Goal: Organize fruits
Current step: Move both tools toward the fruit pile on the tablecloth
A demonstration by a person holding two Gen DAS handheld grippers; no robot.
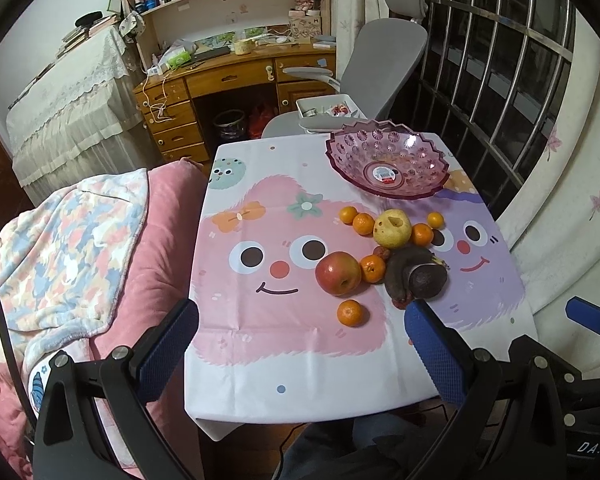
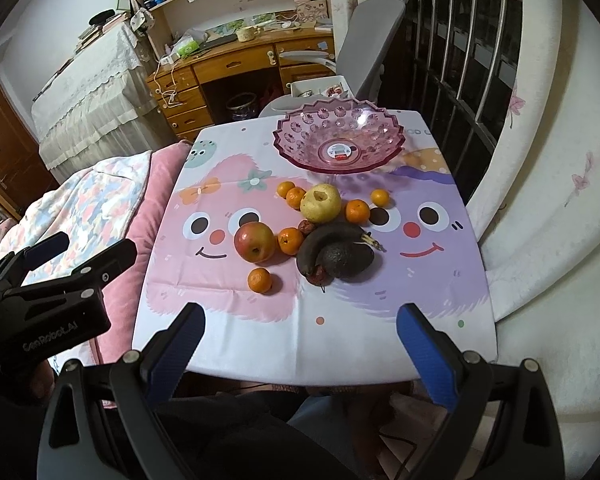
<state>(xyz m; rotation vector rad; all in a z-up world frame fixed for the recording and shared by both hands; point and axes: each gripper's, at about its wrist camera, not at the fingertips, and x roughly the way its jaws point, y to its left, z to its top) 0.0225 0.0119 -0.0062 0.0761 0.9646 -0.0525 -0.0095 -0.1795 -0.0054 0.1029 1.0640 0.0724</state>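
Note:
A pink plastic fruit bowl [image 1: 388, 160] [image 2: 338, 142] stands empty at the table's far right. In front of it lie a red apple [image 1: 338, 273] [image 2: 255, 242], a yellow pear [image 1: 393, 229] [image 2: 321, 203], several small tangerines [image 1: 352, 313] [image 2: 259, 280], a blackened banana [image 1: 404, 270] [image 2: 324, 240] and a dark avocado [image 1: 429, 280] [image 2: 346, 260]. My left gripper [image 1: 300, 320] is open and empty above the table's near edge. My right gripper [image 2: 298, 322] is open and empty, also near the front edge.
The table carries a cartoon-face cloth [image 1: 284, 360] [image 2: 340, 340]. A pink bed with a blanket [image 1: 80, 240] lies to the left. A grey office chair [image 1: 380, 60] and a wooden desk [image 1: 236, 76] stand behind. A barred window [image 1: 500, 60] is on the right.

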